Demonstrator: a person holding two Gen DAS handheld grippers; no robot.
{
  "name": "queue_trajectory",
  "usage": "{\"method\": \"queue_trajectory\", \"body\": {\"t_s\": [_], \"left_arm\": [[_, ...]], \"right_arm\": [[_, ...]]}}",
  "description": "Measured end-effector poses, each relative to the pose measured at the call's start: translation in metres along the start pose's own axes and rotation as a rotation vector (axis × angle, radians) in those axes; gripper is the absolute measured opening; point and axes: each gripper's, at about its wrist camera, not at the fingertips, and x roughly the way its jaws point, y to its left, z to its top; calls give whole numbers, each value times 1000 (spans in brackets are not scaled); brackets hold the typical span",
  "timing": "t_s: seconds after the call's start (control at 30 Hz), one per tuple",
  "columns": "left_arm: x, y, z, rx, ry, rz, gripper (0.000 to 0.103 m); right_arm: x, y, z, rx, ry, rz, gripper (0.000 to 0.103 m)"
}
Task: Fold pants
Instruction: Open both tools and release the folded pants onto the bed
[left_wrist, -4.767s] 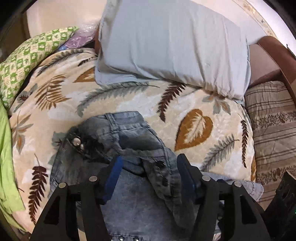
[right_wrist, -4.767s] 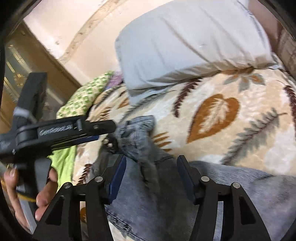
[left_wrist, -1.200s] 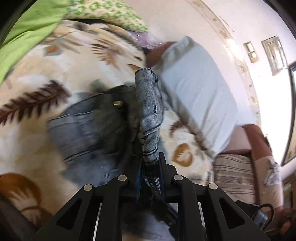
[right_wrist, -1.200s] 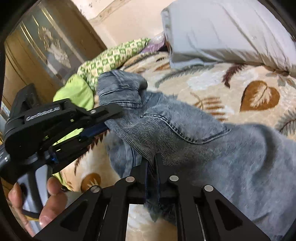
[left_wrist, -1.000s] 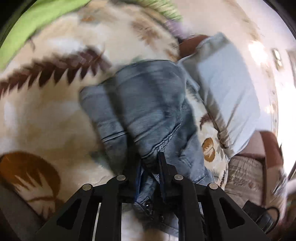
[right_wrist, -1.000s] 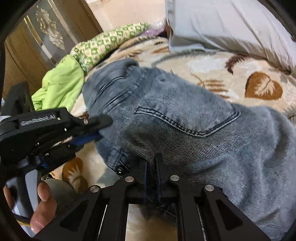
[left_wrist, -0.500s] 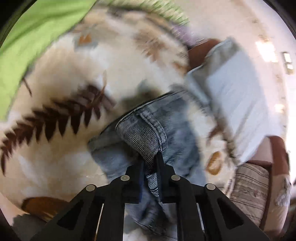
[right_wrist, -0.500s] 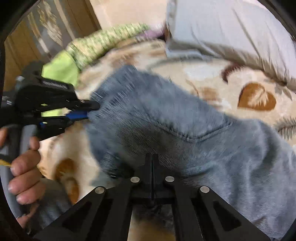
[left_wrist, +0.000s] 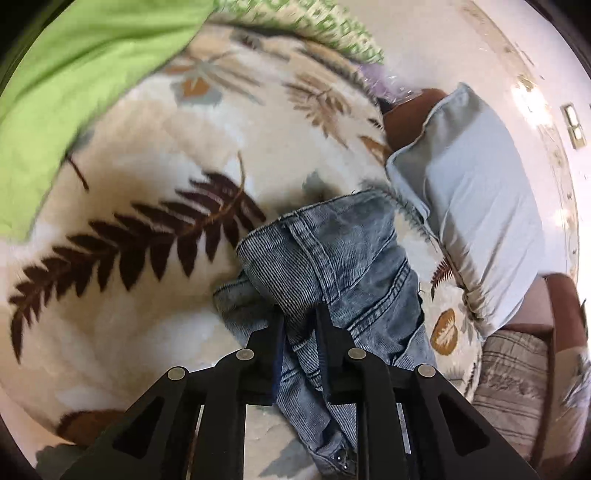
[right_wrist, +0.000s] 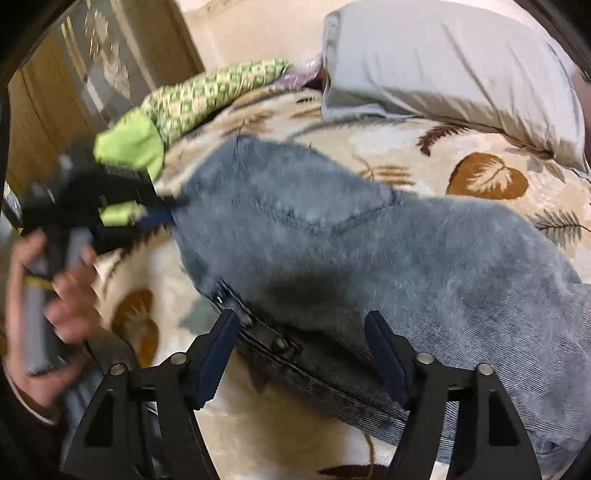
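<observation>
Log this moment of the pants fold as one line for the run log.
step: fold pants | left gripper: jaws opening, jeans between them | right gripper: jaws opening, off denim | jeans: on leaf blanket

leaf-print bed cover (left_wrist: 122, 155), grey pillow (right_wrist: 454, 62), wooden wardrobe (right_wrist: 74, 81), cream wall (right_wrist: 258, 29)

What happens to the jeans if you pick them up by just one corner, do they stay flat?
Probably not. The jeans bunch and droop where the left gripper pinches a fold, so they look floppy. The thick denim and seams suggest some weight, so the rest would likely hang down. The right gripper is opening, nothing pinched.
</observation>
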Motion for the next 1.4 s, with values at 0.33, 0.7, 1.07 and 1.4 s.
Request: {"method": "queue_trajectory", "body": {"t_s": [0.33, 0.7, 1.07, 1.4], "left_arm": [[11, 12, 1, -24, 7, 28, 7], [16, 3, 0, 49, -11, 127, 4], [-1, -1, -5, 46, -68, 182, 10], [-66, -114, -154, 547, -52, -30, 67]], "right_arm": [[31, -9, -7, -55, 94, -140, 5], [-36, 20, -9, -82, -36, -118, 2], [-28, -33, -19, 169, -13, -10, 54], [-161, -154, -54, 498, -187, 37, 81]]}}
